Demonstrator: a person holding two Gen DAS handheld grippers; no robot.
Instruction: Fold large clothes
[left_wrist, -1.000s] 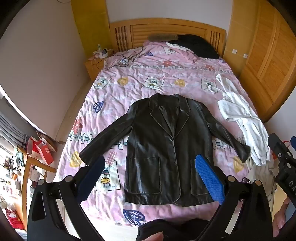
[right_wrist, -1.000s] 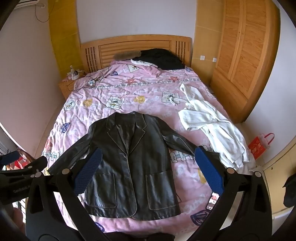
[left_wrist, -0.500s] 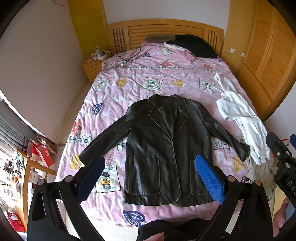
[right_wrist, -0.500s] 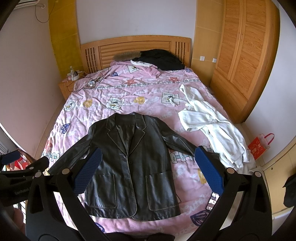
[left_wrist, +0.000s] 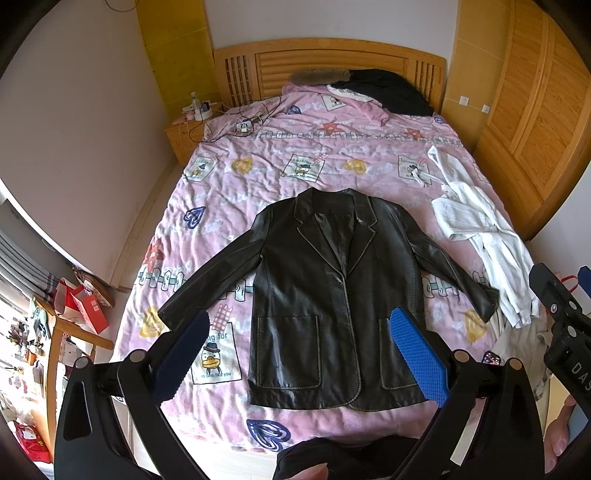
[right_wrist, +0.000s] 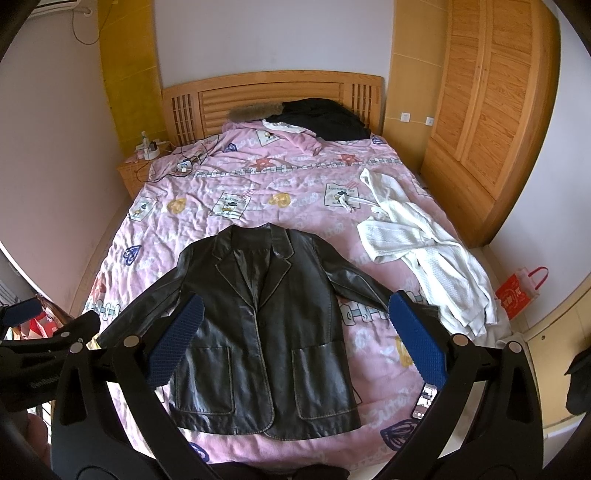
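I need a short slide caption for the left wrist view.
Open left tool above a black leather jacket spread flat on a pink bedspread.

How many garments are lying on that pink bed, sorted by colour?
Black: 2, the leather jacket spread flat and a dark coat heaped by the headboard
White: 1, a crumpled robe near the bed's edge
Total: 3
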